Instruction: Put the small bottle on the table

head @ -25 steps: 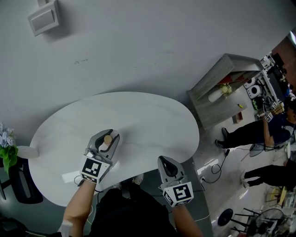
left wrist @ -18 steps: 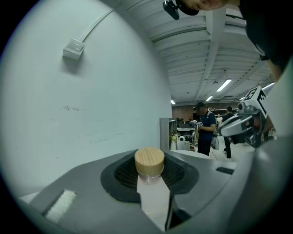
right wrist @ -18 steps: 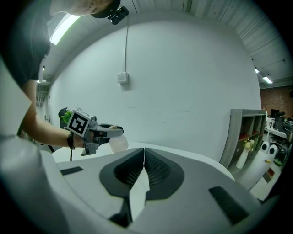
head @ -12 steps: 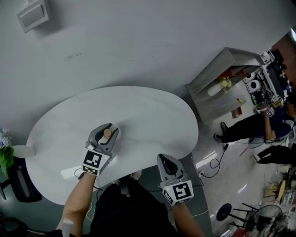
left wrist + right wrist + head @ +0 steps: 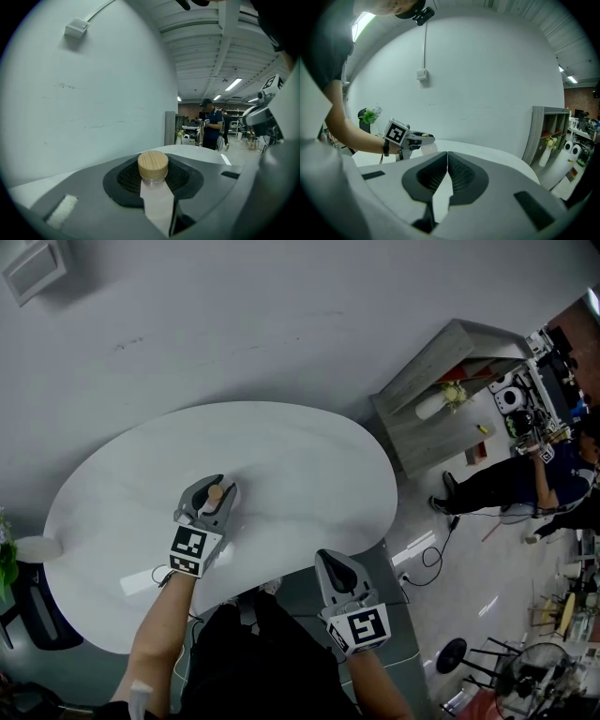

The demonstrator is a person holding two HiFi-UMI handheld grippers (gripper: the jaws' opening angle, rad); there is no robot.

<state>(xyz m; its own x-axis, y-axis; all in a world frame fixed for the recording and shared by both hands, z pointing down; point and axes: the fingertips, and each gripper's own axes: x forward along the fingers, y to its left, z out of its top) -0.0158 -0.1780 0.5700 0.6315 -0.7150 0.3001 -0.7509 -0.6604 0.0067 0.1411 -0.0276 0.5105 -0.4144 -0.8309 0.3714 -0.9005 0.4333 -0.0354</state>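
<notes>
A small clear bottle with a wooden cap (image 5: 153, 165) sits between the jaws of my left gripper (image 5: 153, 180), which is shut on its neck. In the head view, the left gripper (image 5: 216, 491) holds the bottle (image 5: 215, 493) over the middle of the white oval table (image 5: 300, 456). From the right gripper view, the bottle (image 5: 427, 148) hangs under the left gripper (image 5: 423, 137), low over the tabletop; I cannot tell if it touches. My right gripper (image 5: 335, 570) is off the table's near edge, shut with nothing in it (image 5: 447, 161).
A grey open shelf unit (image 5: 441, 381) with a white vase stands to the right of the table. People (image 5: 506, 493) stand farther right among cables and equipment. A dark chair (image 5: 42, 606) and a green plant (image 5: 5, 559) are at the table's left end.
The head view has shifted, so the table and the wall box sit higher in the frame. Both grippers keep their places relative to the table, and the bottle stays gripped.
</notes>
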